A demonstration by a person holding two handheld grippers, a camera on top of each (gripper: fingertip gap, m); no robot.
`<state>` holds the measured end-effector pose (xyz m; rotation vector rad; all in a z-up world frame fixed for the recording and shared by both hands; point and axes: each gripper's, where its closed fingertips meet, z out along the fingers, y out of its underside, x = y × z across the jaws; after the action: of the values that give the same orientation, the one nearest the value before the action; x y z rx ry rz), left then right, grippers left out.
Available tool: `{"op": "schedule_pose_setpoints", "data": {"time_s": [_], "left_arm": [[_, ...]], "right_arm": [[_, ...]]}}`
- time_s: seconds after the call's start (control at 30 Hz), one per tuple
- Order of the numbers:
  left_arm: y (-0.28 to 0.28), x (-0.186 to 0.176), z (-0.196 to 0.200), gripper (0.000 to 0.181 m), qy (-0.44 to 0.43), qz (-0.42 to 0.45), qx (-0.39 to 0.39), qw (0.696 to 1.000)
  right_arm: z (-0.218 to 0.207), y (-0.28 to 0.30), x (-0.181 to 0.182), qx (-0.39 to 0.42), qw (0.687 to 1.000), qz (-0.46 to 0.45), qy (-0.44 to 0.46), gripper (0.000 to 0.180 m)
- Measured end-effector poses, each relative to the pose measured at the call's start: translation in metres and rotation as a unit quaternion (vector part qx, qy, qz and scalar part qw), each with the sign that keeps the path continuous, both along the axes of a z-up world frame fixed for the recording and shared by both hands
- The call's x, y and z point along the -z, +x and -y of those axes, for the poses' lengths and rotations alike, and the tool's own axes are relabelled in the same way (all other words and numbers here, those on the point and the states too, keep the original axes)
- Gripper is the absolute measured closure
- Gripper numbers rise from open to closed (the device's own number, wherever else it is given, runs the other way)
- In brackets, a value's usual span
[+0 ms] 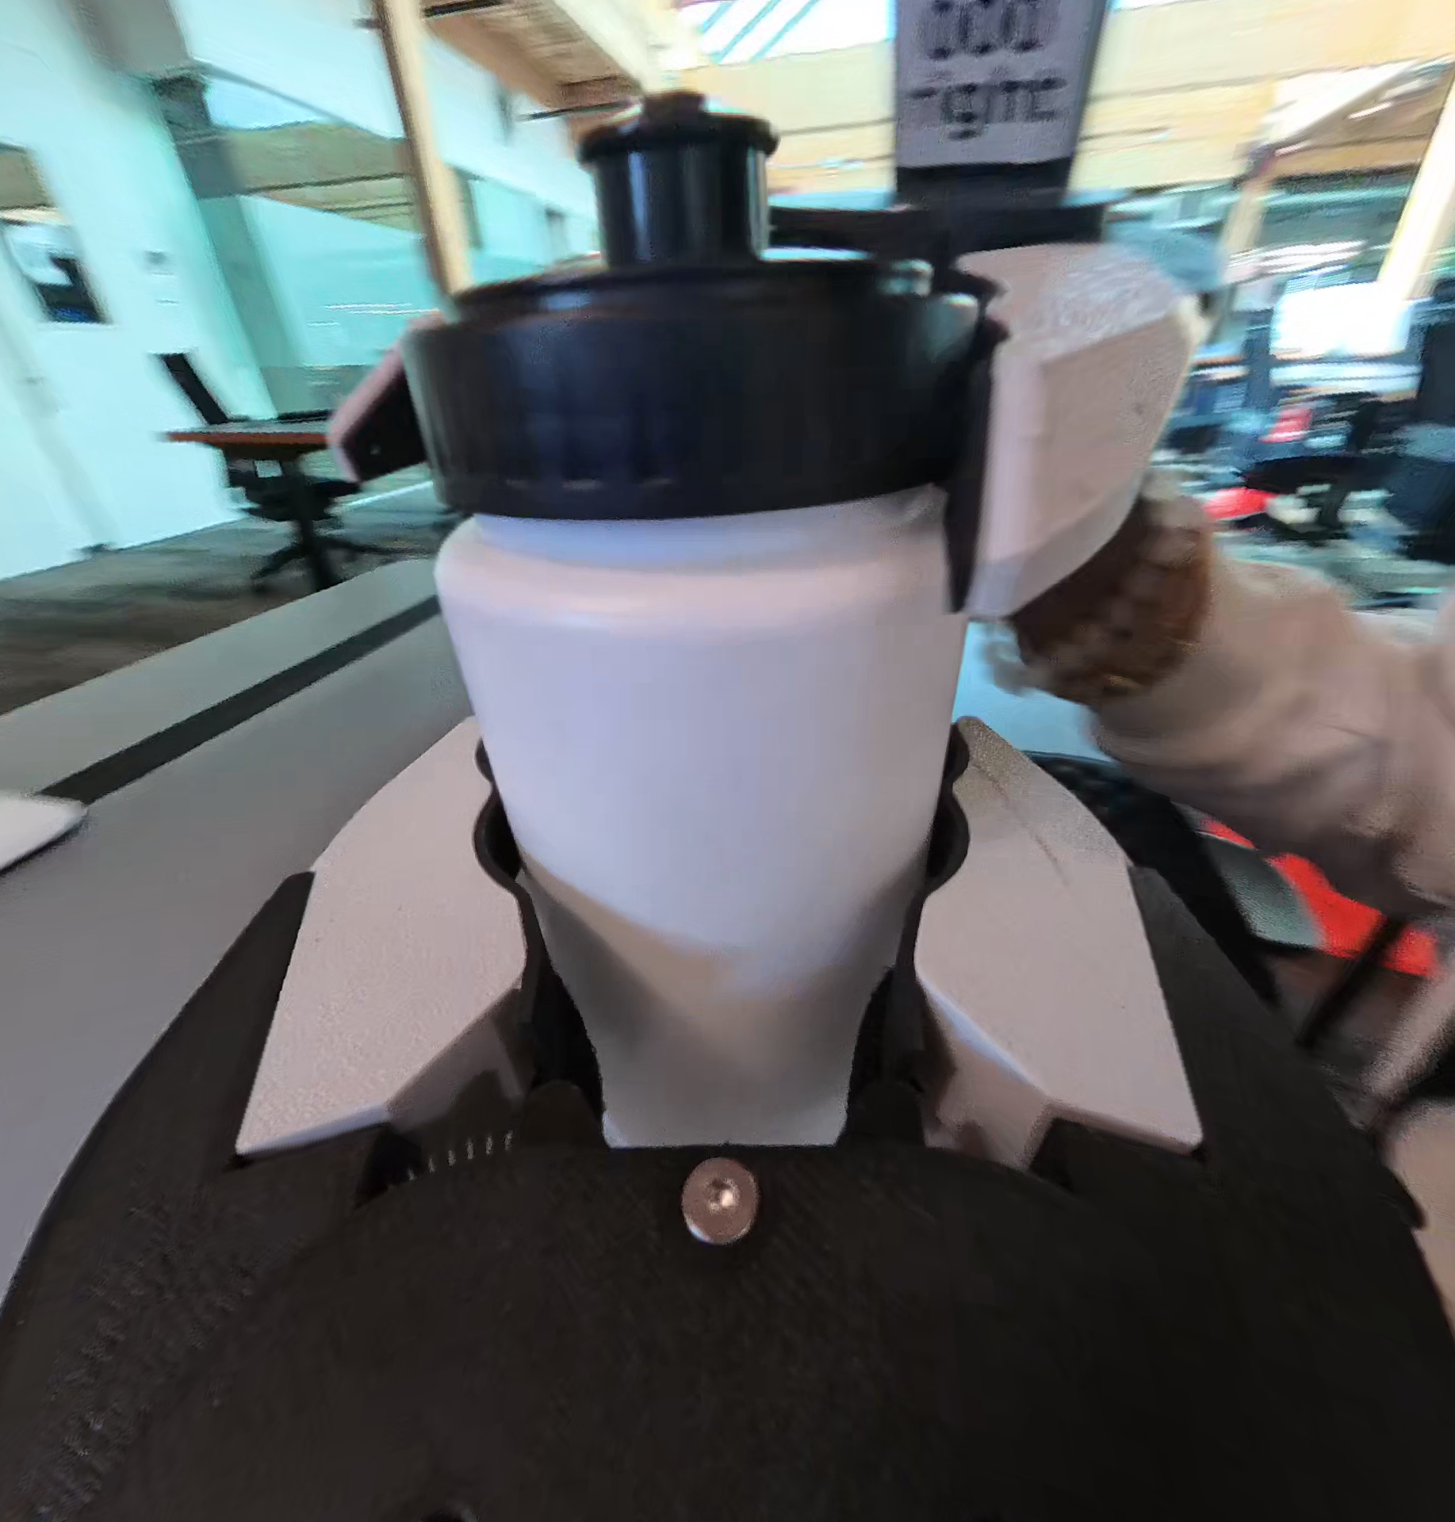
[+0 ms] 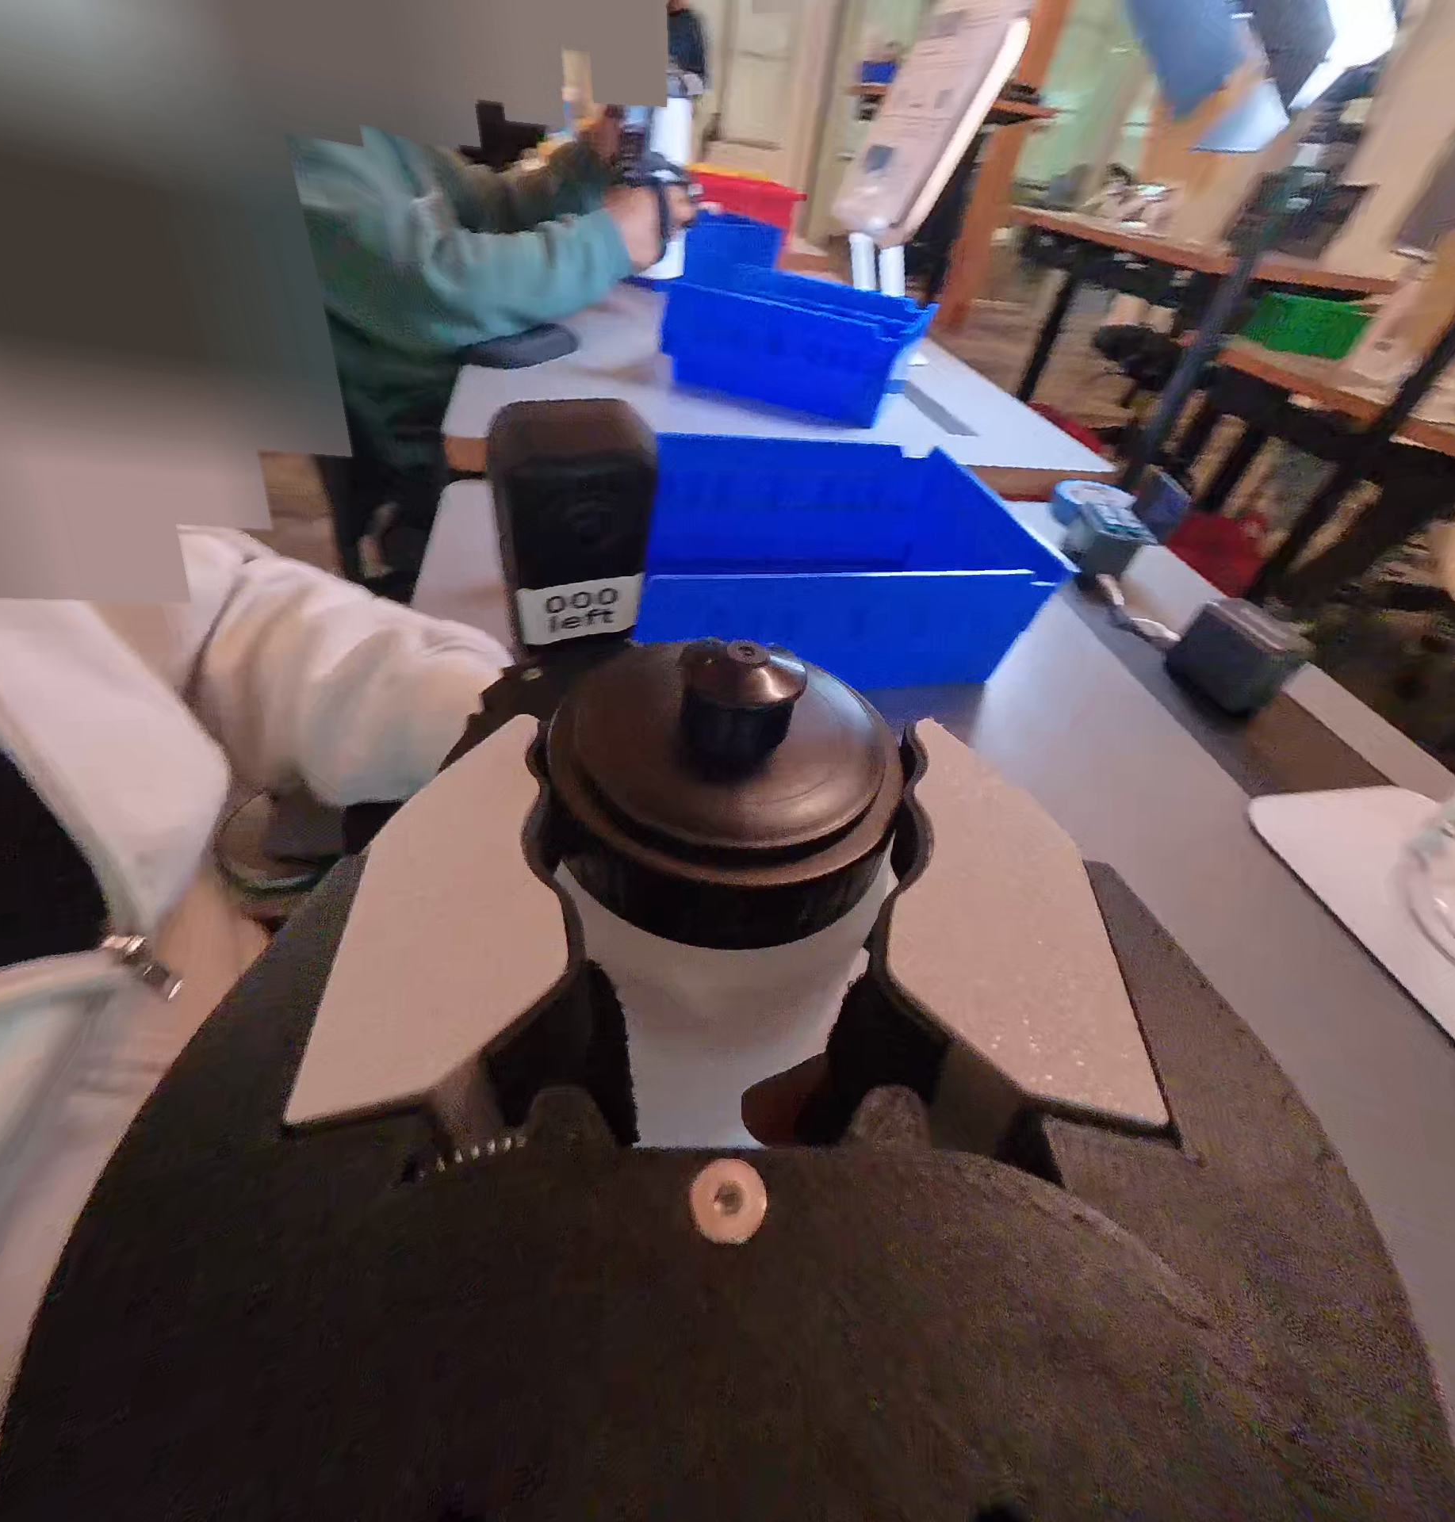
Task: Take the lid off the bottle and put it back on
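A white bottle [image 1: 707, 741] with a black spout lid [image 1: 691, 403] stands upright between my grippers. My left gripper [image 1: 720, 791] is shut on the bottle's white body. In the left wrist view the right gripper's fingers [image 1: 1070, 428] clamp the lid from both sides. In the right wrist view my right gripper [image 2: 720, 791] is shut on the lid [image 2: 724, 791], which sits on the bottle [image 2: 707, 1029]. The left gripper's black camera housing [image 2: 571, 519] shows just behind the bottle.
The grey table [image 2: 1119, 824] carries two blue bins [image 2: 831, 560], a small dark box [image 2: 1234, 651] and a white pad [image 2: 1383, 889] at the right. A person in a green top [image 2: 427, 272] works at the far table. A white sleeve [image 1: 1284, 741] is at the right. One gripper's finger ends stand about 8 cm off the other's.
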<state>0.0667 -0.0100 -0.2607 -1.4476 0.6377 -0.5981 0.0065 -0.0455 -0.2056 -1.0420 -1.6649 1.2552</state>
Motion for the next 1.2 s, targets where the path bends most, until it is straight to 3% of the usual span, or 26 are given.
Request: {"op": "schedule_pose_setpoints", "data": {"time_s": [0.1, 0.2, 0.27, 0.3, 0.33, 0.4, 0.43, 0.53, 0.6, 0.67, 0.77, 0.87, 0.97, 1.03, 1.1, 1.2], "left_arm": [[-0.012, 0.002, -0.017, 0.082, -0.001, -0.030, -0.108, 0.994], [-0.010, 0.000, -0.013, 0.082, 0.012, -0.032, -0.098, 0.995], [-0.010, 0.000, -0.009, 0.082, 0.016, -0.025, -0.069, 0.997], [-0.008, -0.001, -0.006, 0.082, 0.017, -0.022, -0.045, 0.999], [-0.005, -0.001, -0.003, 0.082, 0.015, -0.017, -0.016, 1.000], [-0.002, 0.000, 0.002, 0.082, 0.004, -0.003, 0.021, 1.000], [-0.001, 0.000, 0.002, 0.082, -0.001, -0.001, 0.025, 1.000], [-0.005, 0.001, -0.003, 0.083, -0.001, -0.008, -0.007, 1.000], [-0.011, 0.002, -0.010, 0.083, -0.006, -0.019, -0.055, 0.998], [-0.015, 0.003, -0.017, 0.083, -0.012, -0.031, -0.096, 0.995], [-0.013, 0.002, -0.015, 0.083, 0.005, -0.043, -0.105, 0.994], [-0.007, 0.001, -0.007, 0.082, 0.017, -0.042, -0.054, 0.997], [-0.001, 0.001, -0.003, 0.082, 0.007, -0.019, -0.008, 1.000], [-0.003, 0.001, -0.004, 0.083, 0.004, -0.016, -0.016, 1.000], [-0.011, 0.002, -0.012, 0.083, -0.001, -0.024, -0.067, 0.997], [-0.016, 0.002, -0.018, 0.083, 0.000, -0.036, -0.125, 0.991]], "right_arm": [[-0.022, -0.004, 0.000, 0.168, 0.986, -0.020, 0.001, 0.100], [-0.021, -0.002, -0.001, 0.231, 0.972, -0.022, 0.024, 0.100], [-0.011, -0.004, -0.001, 0.171, 0.984, -0.007, 0.043, 0.094], [-0.002, -0.005, -0.002, 0.113, 0.993, -0.001, 0.034, 0.077], [0.007, -0.004, -0.003, 0.050, 0.999, 0.010, 0.012, 0.072], [0.011, -0.001, -0.008, -0.035, 0.999, 0.023, -0.031, 0.082], [0.006, -0.002, -0.012, -0.044, 0.998, 0.017, -0.042, 0.098], [0.007, -0.003, -0.013, -0.059, 0.998, -0.002, -0.037, 0.103], [-0.001, -0.005, -0.014, -0.001, 0.999, -0.023, -0.043, 0.105], [-0.014, -0.008, -0.015, 0.113, 0.991, -0.049, -0.046, 0.107], [-0.013, -0.004, -0.017, 0.215, 0.975, -0.062, 0.014, 0.105], [-0.005, -0.004, -0.015, 0.129, 0.990, -0.032, 0.052, 0.093], [0.007, 0.000, -0.008, -0.023, 1.000, 0.019, -0.006, 0.098], [0.007, 0.000, -0.009, -0.050, 0.998, 0.016, -0.024, 0.101], [-0.003, -0.005, -0.010, 0.011, 0.999, -0.003, -0.035, 0.101], [-0.020, -0.009, -0.013, 0.195, 0.979, -0.046, -0.038, 0.102]]}}
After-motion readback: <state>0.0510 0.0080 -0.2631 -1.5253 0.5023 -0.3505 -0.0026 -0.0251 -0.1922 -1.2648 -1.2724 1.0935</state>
